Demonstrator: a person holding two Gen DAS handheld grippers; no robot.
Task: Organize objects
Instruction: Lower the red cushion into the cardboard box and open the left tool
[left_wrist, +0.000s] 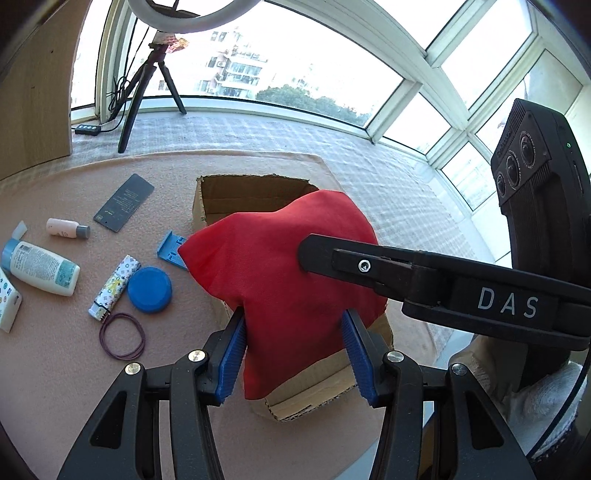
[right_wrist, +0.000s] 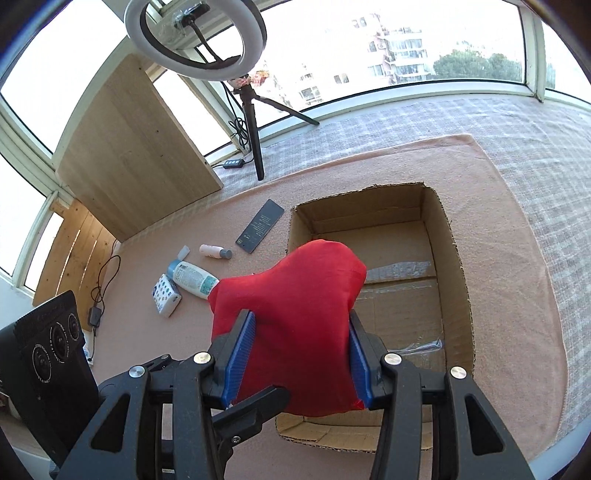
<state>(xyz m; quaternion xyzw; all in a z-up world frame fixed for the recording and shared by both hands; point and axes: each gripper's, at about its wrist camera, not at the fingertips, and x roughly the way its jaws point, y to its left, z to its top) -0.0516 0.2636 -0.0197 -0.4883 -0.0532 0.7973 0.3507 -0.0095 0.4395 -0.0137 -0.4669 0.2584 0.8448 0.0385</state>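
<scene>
While I am looking from my left wrist, my left gripper (left_wrist: 293, 354) is squeezing the red bag (left_wrist: 284, 277) between its two blue pads (left_wrist: 232, 358), and the bag is hanging over the near part of the cardboard box (left_wrist: 236, 192). My right gripper's black finger (left_wrist: 369, 264) is reaching in from the right and touching the bag's upper side. Only this view is showing the blue lid (left_wrist: 149, 290), the patterned lighter (left_wrist: 114, 286), the rubber bands (left_wrist: 122, 336) and the blue clip (left_wrist: 170, 251) lying on the pink mat (left_wrist: 55, 369).

While I am looking from my right wrist, my right gripper (right_wrist: 299, 363) is pinching the same red bag (right_wrist: 295, 325) between its pads (right_wrist: 240, 358). Only here am I seeing inside the box (right_wrist: 454, 266): a bare taped floor. The bag is hanging over the box's near left corner. The white bottle (right_wrist: 194, 278), the small pink bottle (right_wrist: 214, 252) and the dark card (right_wrist: 260, 226) are lying to the left.
</scene>
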